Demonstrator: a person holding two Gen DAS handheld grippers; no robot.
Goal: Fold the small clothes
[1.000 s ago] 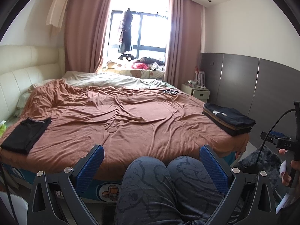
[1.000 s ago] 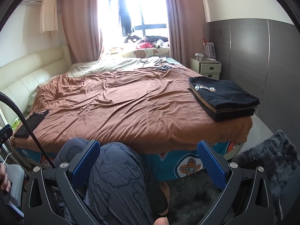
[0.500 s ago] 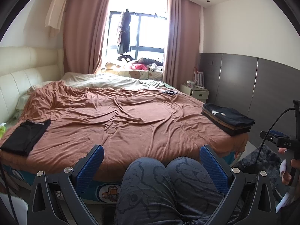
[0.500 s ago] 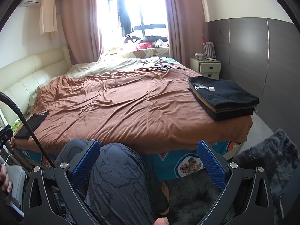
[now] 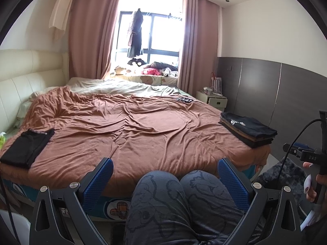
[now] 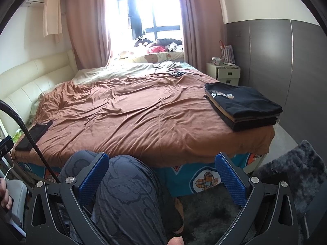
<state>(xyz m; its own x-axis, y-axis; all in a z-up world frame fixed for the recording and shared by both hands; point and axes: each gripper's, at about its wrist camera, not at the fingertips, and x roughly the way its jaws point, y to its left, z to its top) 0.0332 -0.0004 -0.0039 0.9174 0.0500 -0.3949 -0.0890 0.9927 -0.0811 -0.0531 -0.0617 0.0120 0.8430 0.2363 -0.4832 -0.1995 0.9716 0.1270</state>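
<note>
- Your left gripper point(image 5: 163, 180) sits low over your knees point(image 5: 179, 185), blue pads spread wide, nothing between them.
- Your right gripper point(image 6: 161, 175) is likewise wide apart and empty; your left knee point(image 6: 126, 175) fills the gap behind its left pad.
- Folded stack of dark clothes point(image 5: 247, 129) rests on the bed's near right corner; top piece is a black tee with a white print point(image 6: 241, 102), a tan layer showing in the stack below it.
- One black garment point(image 5: 26, 147) lies flat at the near left edge of the rust-brown duvet point(image 5: 132, 130), well apart from the stack.
- The middle of the duvet is wrinkled, with no garment on it.
- Your knees stand between both grippers and the bed edge; the patterned bed skirt point(image 6: 204, 179) shows below.
- A dark shaggy rug point(image 6: 296, 175) lies on the floor to your right.
- A black cable point(image 6: 30, 134) crosses the right wrist view's left side, in front of the black garment.
- At the far end: a phone with cord point(image 6: 177, 73) on the bed, a bedside cabinet point(image 6: 224, 72), and a cluttered window ledge point(image 5: 151, 71).
</note>
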